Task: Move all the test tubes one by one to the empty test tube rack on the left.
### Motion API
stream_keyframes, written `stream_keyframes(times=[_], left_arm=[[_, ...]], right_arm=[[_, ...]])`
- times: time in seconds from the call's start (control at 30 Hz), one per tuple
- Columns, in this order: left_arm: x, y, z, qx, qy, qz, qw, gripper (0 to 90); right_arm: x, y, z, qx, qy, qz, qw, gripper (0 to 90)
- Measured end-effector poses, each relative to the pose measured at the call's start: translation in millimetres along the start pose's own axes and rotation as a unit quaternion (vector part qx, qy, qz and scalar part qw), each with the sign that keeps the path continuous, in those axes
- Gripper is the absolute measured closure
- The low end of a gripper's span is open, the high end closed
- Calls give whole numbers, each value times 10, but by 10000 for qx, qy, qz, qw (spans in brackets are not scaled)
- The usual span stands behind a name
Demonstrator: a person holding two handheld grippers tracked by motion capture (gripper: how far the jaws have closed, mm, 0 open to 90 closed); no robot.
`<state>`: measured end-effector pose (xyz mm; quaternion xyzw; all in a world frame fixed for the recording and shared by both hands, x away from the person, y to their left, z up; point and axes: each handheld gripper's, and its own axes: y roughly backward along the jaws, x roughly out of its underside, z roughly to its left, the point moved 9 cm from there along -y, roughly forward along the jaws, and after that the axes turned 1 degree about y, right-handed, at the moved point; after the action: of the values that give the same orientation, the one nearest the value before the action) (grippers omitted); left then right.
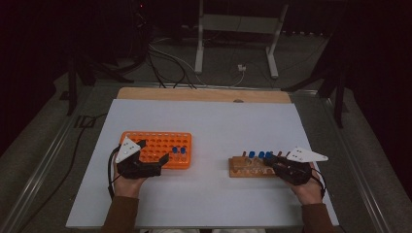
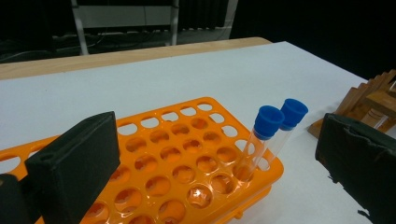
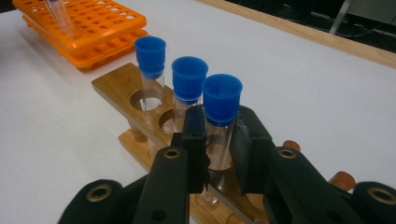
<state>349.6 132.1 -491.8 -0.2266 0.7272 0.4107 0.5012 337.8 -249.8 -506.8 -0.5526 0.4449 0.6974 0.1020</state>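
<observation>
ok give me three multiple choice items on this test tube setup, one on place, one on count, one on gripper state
1. Where does the orange rack lie relative to the wooden rack in the high view?
A. to its left
B. to its right
C. stacked on top of it

2. How many blue-capped tubes stand in the orange rack?
A. none
B. two
C. five

3. What is the right gripper doing?
A. hanging open over bare table
B. shut on the orange rack
C. shut on the nearest tube in the wooden rack

Answers:
1. A, the high view shows the orange rack by the left gripper and the wooden one by the right.
2. B, the left gripper view shows two capped tubes side by side near the rack's corner.
3. C, the right gripper view shows its jaws on both sides of that tube's glass, below the cap.
</observation>
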Motion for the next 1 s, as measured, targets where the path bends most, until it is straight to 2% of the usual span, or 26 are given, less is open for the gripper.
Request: stream_keyframes(times=[0.17, 0.3, 0.47, 1.0], left_arm=[[-3, 0, 7, 64, 93, -37, 9999, 7], [-1, -2, 20, 25, 108, -37, 9999, 7], [-2, -9, 19, 12, 132, -22, 9999, 7], [1, -48, -39, 93, 52, 122, 9999, 8]], right_arm=[[-7, 15, -8, 39, -1, 6, 10000, 773], [-53, 50, -17, 49, -37, -79, 10000, 772], [-172, 134, -40, 79, -119, -264, 9996, 773], [-575, 314, -54, 143, -34, -519, 9985, 773]])
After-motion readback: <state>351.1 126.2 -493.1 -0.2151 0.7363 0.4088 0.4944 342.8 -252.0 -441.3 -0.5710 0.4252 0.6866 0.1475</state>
